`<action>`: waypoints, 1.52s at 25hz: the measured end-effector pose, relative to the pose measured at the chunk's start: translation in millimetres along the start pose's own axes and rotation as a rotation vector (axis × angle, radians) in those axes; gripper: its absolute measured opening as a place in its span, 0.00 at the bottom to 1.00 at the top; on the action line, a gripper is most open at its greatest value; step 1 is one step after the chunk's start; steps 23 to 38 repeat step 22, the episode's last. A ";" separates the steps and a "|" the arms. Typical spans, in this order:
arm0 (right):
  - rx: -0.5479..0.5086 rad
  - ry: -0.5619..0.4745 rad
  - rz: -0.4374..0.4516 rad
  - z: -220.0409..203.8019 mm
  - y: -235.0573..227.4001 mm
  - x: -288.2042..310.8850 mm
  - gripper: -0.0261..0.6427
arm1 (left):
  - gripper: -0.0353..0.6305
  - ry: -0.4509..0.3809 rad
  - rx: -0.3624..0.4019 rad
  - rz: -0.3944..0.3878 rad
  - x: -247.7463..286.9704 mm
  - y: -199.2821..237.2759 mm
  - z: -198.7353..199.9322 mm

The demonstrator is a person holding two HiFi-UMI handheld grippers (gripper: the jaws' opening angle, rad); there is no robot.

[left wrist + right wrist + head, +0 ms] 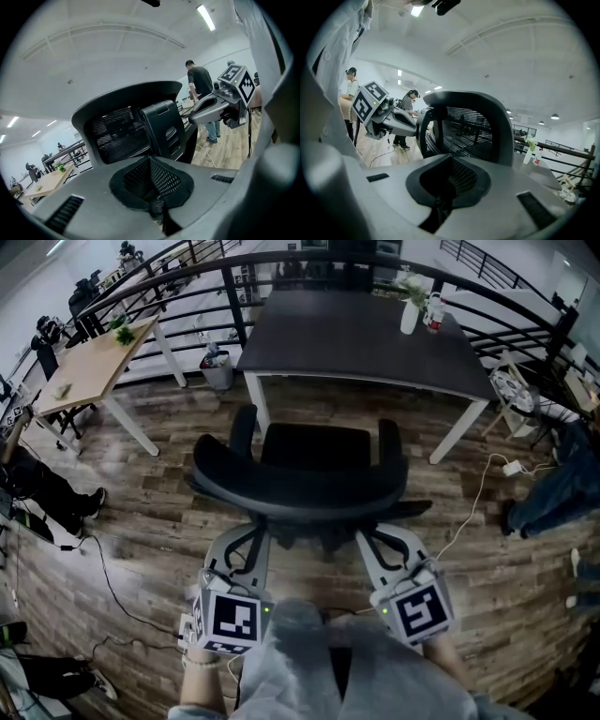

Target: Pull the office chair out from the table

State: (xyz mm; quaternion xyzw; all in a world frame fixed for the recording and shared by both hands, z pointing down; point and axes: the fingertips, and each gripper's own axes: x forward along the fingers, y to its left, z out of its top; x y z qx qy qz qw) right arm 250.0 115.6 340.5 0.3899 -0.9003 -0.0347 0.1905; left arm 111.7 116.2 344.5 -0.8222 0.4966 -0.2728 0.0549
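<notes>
The black office chair [298,486] stands on the wood floor just in front of me, its seat a little clear of the dark table [361,334]. Its curved mesh backrest faces me and fills both gripper views [124,129] [476,129]. My left gripper [251,538] reaches to just below the backrest's left side, and my right gripper [373,540] to its right side. Both are shut with nothing visibly between the jaws [157,206] [440,201]. Whether the tips touch the chair I cannot tell. Each gripper view shows the other gripper beside the backrest [225,98] [382,115].
A light wooden table [94,367] stands at the left, a small bin [217,371] beside the dark table's leg. A white vase [410,315] and a bottle sit on the dark table. Cables [469,512] run over the floor. People's legs show at both sides [47,488] [553,493].
</notes>
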 end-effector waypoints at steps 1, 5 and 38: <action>0.000 0.000 0.000 0.3 -0.2 0.5 0.04 | 0.07 -0.002 0.001 0.002 0.5 0.4 -0.1; -0.005 0.011 -0.002 0.4 -2.2 0.7 0.04 | 0.07 -0.003 -0.008 0.011 2.5 2.1 4.7; -0.027 0.015 -0.010 -1.0 -1.8 1.8 0.04 | 0.07 -0.016 0.000 0.015 3.5 4.1 5.8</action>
